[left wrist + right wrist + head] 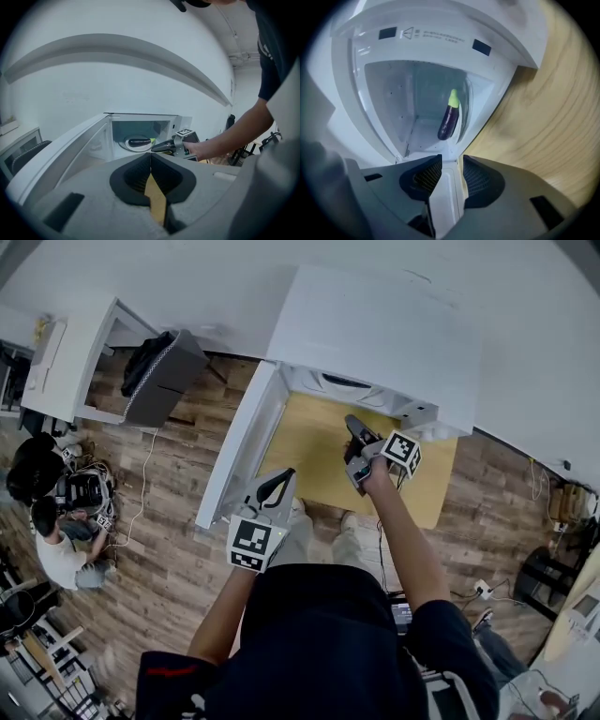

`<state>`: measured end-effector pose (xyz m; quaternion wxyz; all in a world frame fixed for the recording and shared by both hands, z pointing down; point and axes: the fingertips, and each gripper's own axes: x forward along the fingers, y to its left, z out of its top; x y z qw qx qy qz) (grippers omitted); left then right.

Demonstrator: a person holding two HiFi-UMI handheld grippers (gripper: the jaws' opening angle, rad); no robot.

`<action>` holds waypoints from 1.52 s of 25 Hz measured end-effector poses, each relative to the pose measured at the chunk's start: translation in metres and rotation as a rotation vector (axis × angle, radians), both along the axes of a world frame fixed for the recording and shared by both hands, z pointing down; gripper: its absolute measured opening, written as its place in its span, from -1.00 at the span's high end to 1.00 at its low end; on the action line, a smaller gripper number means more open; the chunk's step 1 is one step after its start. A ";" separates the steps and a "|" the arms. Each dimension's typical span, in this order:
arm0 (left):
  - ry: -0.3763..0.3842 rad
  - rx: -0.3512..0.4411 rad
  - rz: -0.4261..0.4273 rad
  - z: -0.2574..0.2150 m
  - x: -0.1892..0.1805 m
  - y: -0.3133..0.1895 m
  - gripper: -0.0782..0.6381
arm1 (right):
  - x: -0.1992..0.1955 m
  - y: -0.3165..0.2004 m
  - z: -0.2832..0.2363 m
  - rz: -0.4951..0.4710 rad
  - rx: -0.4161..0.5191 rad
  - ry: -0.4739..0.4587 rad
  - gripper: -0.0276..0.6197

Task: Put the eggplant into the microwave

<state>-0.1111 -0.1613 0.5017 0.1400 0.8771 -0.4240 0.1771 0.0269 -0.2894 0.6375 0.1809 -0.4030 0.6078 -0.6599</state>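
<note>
1. The room has a wooden plank floor (178, 521), and on it stands a light wooden table (309, 442) against a white wall. The white microwave (375, 334) sits at the back of this table.
2. The microwave door (239, 451) is swung fully open to your left, so the cavity is free to reach from the front.
3. The eggplant (449, 121) is already inside the microwave. It lies on the round glass plate (126, 145), with its green stem end toward the right side of the cavity, and neither gripper touches it.
4. Your right gripper (451, 161) is just in front of the opening and points into the cavity. Its fingers are apart and nothing is between them; through the gap you see only the white sill of the microwave. I judge this is the pose after a release, because the eggplant rests free.
5. Your left gripper (151, 157) is held back near the outer edge of the door. Its fingers are together and hold nothing, which keeps it out of the way of the right arm.
6. The placing looks done, and what may remain is the door, which is not yet closed. The left gripper is the nearer one for this push.
</note>
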 end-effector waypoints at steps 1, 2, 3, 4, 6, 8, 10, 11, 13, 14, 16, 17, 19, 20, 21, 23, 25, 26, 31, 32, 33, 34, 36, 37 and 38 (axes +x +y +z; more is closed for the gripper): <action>0.000 0.006 0.000 -0.001 0.001 -0.002 0.73 | -0.001 0.006 -0.004 -0.033 0.007 0.026 0.56; 0.000 0.013 0.000 -0.003 0.002 -0.003 0.73 | -0.002 0.011 -0.009 -0.064 0.016 0.054 0.61; 0.000 0.020 0.000 -0.005 0.004 -0.005 0.73 | -0.003 0.017 -0.015 -0.095 0.028 0.081 0.66; 0.002 0.029 0.000 -0.008 0.005 -0.006 0.73 | -0.003 0.023 -0.022 -0.126 0.043 0.108 0.70; 0.007 0.047 -0.004 -0.016 0.008 -0.008 0.73 | -0.003 0.036 -0.040 -0.195 0.080 0.163 0.77; 0.011 0.069 -0.011 -0.025 0.009 -0.010 0.73 | -0.003 0.046 -0.060 -0.255 0.125 0.217 0.84; 0.013 0.090 -0.016 -0.033 0.010 -0.014 0.73 | -0.003 0.051 -0.084 -0.294 0.186 0.257 0.86; 0.013 0.100 -0.019 -0.037 0.011 -0.015 0.73 | -0.003 0.053 -0.096 -0.307 0.220 0.277 0.87; 0.019 0.114 -0.028 -0.045 0.011 -0.017 0.73 | -0.003 0.059 -0.121 -0.333 0.291 0.327 0.87; 0.024 0.119 -0.035 -0.049 0.011 -0.018 0.73 | -0.003 0.062 -0.134 -0.345 0.329 0.359 0.88; 0.036 0.129 -0.048 -0.057 0.012 -0.019 0.73 | -0.002 0.068 -0.160 -0.367 0.423 0.435 0.88; 0.038 0.136 -0.051 -0.061 0.013 -0.021 0.73 | -0.001 0.071 -0.173 -0.376 0.476 0.480 0.88; 0.038 0.151 -0.052 -0.069 0.016 -0.023 0.73 | 0.000 0.076 -0.198 -0.396 0.574 0.571 0.88; 0.041 0.157 -0.052 -0.074 0.019 -0.024 0.73 | 0.001 0.079 -0.209 -0.402 0.619 0.612 0.88; 0.046 0.162 -0.053 -0.080 0.021 -0.025 0.73 | 0.002 0.082 -0.220 -0.405 0.660 0.650 0.88; 0.055 0.176 -0.051 -0.092 0.026 -0.025 0.73 | 0.006 0.087 -0.241 -0.399 0.738 0.712 0.88; 0.054 0.198 -0.045 -0.106 0.031 -0.027 0.73 | 0.010 0.091 -0.261 -0.387 0.813 0.769 0.88; 0.047 0.212 -0.044 -0.114 0.033 -0.027 0.73 | 0.012 0.093 -0.270 -0.379 0.847 0.796 0.88; 0.042 0.299 -0.058 -0.159 0.040 -0.024 0.73 | 0.027 0.107 -0.311 -0.336 0.988 0.904 0.88; 0.041 0.318 -0.057 -0.166 0.041 -0.023 0.73 | 0.030 0.109 -0.317 -0.324 1.006 0.919 0.88; 0.037 0.336 -0.055 -0.172 0.042 -0.023 0.73 | 0.034 0.110 -0.321 -0.309 1.018 0.929 0.88; 0.035 0.351 -0.054 -0.178 0.043 -0.023 0.73 | 0.037 0.111 -0.325 -0.296 1.027 0.937 0.88; 0.030 0.375 -0.050 -0.188 0.047 -0.022 0.73 | 0.042 0.111 -0.332 -0.276 1.042 0.948 0.88; 0.028 0.386 -0.046 -0.192 0.049 -0.021 0.73 | 0.045 0.111 -0.334 -0.265 1.046 0.950 0.88; 0.024 0.395 -0.041 -0.196 0.052 -0.020 0.73 | 0.047 0.111 -0.337 -0.254 1.049 0.952 0.88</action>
